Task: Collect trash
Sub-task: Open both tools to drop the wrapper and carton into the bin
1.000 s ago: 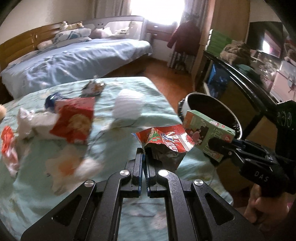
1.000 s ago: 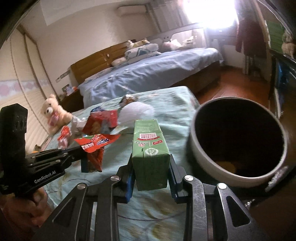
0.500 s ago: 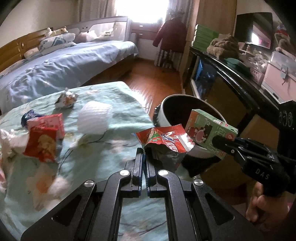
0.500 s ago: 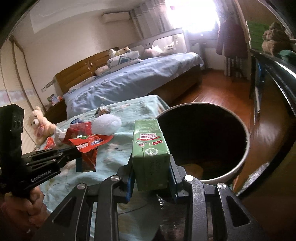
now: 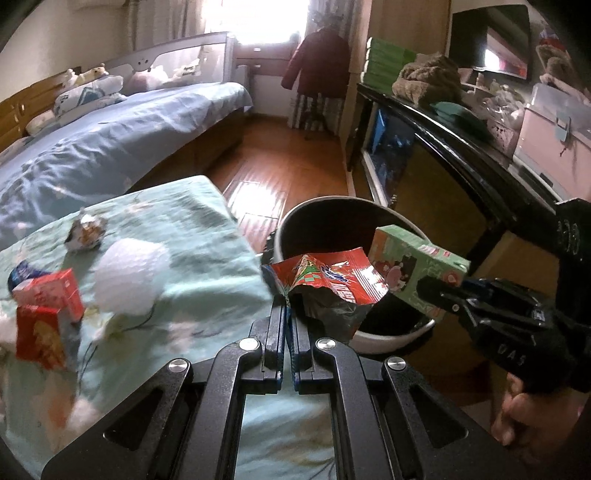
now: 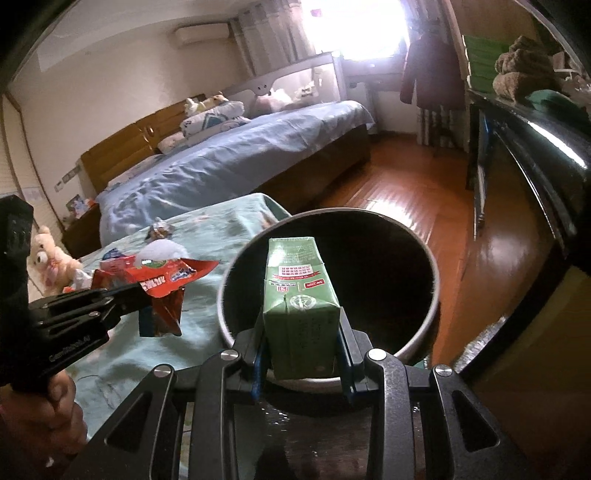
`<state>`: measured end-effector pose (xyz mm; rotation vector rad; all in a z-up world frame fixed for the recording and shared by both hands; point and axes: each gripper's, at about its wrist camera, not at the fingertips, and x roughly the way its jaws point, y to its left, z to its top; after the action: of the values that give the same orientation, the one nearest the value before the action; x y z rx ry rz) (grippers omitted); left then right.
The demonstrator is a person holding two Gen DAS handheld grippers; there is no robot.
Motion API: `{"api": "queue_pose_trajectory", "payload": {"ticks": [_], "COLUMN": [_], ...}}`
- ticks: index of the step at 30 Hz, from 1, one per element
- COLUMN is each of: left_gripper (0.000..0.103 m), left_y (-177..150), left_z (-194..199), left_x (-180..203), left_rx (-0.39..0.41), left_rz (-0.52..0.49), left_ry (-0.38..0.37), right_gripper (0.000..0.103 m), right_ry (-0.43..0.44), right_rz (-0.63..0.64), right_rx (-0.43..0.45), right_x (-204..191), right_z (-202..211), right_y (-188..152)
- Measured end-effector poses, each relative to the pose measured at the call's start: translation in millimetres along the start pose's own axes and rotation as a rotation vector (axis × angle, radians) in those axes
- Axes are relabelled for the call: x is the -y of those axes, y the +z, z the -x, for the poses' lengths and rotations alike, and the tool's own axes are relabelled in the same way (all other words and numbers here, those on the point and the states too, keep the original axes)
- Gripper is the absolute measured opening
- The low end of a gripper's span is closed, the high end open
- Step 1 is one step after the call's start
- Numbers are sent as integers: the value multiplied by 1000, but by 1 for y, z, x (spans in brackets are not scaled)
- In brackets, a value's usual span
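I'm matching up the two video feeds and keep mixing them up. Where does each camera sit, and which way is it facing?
Left wrist: rides the left gripper, facing along its jaws, shut on a red wrapper, toward the bin; the other gripper and a hand show at right.
Right wrist: rides the right gripper, facing over a green carton into the bin; the left gripper and a hand show at left.
Shared: bin, carton, wrapper, green bedspread, blue bed.

We see daylight blowing out the window (image 5: 266,26) in both views, glare on the floor (image 6: 388,206), motion blur over the bedspread (image 5: 184,236), and dark, curved fisheye corners.
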<state>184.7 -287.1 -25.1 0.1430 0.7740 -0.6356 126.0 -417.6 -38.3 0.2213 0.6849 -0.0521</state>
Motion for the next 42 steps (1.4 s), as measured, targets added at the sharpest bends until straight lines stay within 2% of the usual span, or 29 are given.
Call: {"api": "queue_pose_trajectory", "payload": {"ticks": [12, 26, 28, 29, 31, 32, 33, 36, 39, 41, 42], "left_gripper": [2, 2, 6, 12, 30, 44, 48, 48, 55, 60, 61], "left_y": [22, 27, 27, 27, 27, 27, 26, 22, 13, 5, 0], "left_z": [-30, -52, -54, -54, -52, -50, -47, -39, -29, -22, -19], "left_x": [22, 24, 25, 26, 27, 26, 25, 18, 8, -1, -6], "left_rx": [-19, -62, -69, -71, -68, -62, -54, -48, -45, -45, -46], "left_rz": [-57, -47, -50, -50, -47, -44, -36, -14, 12, 36, 48], "left_ry": [-20, -31, -28, -31, -26, -22, -15, -14, 0, 20, 27], "right_gripper": [32, 32, 32, 32, 33, 35, 35, 37, 47, 76, 82], "right_ry": [-65, -88, -88, -91, -94, -94, -94, -88, -76, -52, -32], "right_rz": [-18, -19, -25, -29, -42, -51, -57, -60, -60, -68, -71], "right_rx": [-26, -68, -72, -75, -82, -84, -86, -81, -76, -72, -65], "right_x": [18, 27, 28, 29, 32, 33, 34, 33, 30, 27, 25], "right_z": [-16, -37, -39, -40, -42, -42, -42, -39, -36, -35, -33], "right_y": [6, 12, 13, 13, 14, 15, 16, 16, 16, 15, 14]}}
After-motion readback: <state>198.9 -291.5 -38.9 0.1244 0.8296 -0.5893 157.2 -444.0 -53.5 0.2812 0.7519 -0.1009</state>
